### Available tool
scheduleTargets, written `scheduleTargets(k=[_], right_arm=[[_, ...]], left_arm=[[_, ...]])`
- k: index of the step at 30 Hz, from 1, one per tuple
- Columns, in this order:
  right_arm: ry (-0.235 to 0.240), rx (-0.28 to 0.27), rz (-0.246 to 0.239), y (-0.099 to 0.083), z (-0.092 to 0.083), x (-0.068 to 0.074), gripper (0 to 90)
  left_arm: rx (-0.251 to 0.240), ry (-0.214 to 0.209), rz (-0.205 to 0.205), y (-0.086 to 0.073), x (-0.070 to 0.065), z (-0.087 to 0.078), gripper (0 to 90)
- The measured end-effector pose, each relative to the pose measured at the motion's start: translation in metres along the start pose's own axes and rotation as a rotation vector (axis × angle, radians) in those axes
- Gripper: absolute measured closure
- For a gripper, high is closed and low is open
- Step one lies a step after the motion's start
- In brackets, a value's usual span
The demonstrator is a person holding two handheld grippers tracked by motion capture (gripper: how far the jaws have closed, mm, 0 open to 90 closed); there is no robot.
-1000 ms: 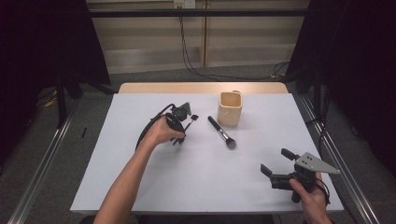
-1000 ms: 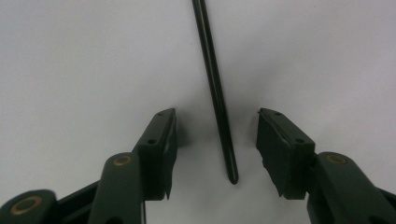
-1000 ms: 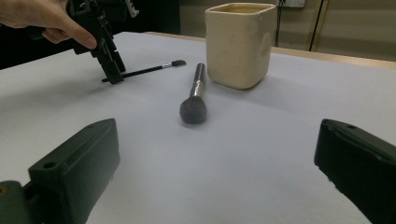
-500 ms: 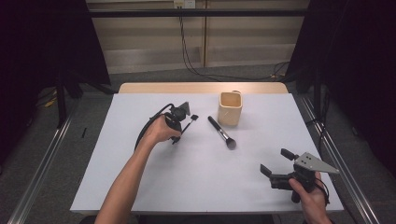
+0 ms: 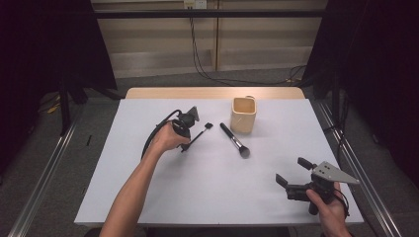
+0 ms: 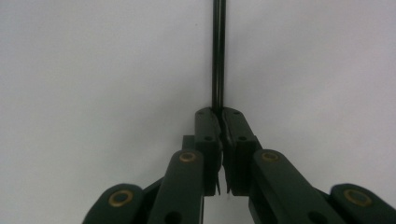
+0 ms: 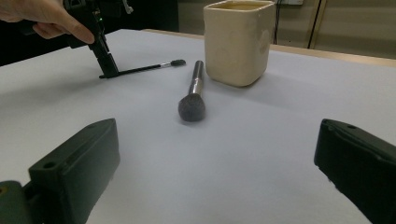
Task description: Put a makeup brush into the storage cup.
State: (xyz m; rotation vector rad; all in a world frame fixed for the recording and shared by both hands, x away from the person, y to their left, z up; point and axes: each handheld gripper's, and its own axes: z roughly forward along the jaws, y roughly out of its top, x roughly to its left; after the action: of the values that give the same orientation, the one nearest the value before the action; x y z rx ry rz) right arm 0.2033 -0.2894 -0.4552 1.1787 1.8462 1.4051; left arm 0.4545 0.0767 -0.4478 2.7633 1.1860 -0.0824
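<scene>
white worktop [image 5: 163,197] under dim light, dark curtains both sides, cables on the floor at the far end. left tongs [image 5: 187,144] are down at the worktop left of centre; their jaws have just been closing and are now clamped on the near end of the thin black brush [image 5: 200,134]. left gripper view confirms: pads [image 6: 208,135] pinch the thin black brush [image 6: 218,51] shaft, rest of it runs straight away, lying flat. its small head points toward the cream cup [image 5: 243,114], well apart from it.

handling guess: very light, stiff slim stick, smooth so it may swivel or slip in the pinch. end grip means the head will droop or swing on lift; a hold nearer mid-shaft would be steadier. keep clear of the bristles.

thick makeup brush [image 5: 234,139] lies between the thin one and the cup, fluffy head toward the near side, untouched.

right tongs [image 5: 292,174] hover near right, jaws wide open, nothing in them.
</scene>
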Motion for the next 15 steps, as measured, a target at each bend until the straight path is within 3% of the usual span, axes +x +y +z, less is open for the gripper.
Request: scheduleTargets(k=[15], right_arm=[[-0.002, 0.004, -0.006, 0.0, 0.0, 0.0, 0.0]], left_arm=[[-0.126, -0.057, -0.042, -0.015, 0.014, -0.006, 86.0]])
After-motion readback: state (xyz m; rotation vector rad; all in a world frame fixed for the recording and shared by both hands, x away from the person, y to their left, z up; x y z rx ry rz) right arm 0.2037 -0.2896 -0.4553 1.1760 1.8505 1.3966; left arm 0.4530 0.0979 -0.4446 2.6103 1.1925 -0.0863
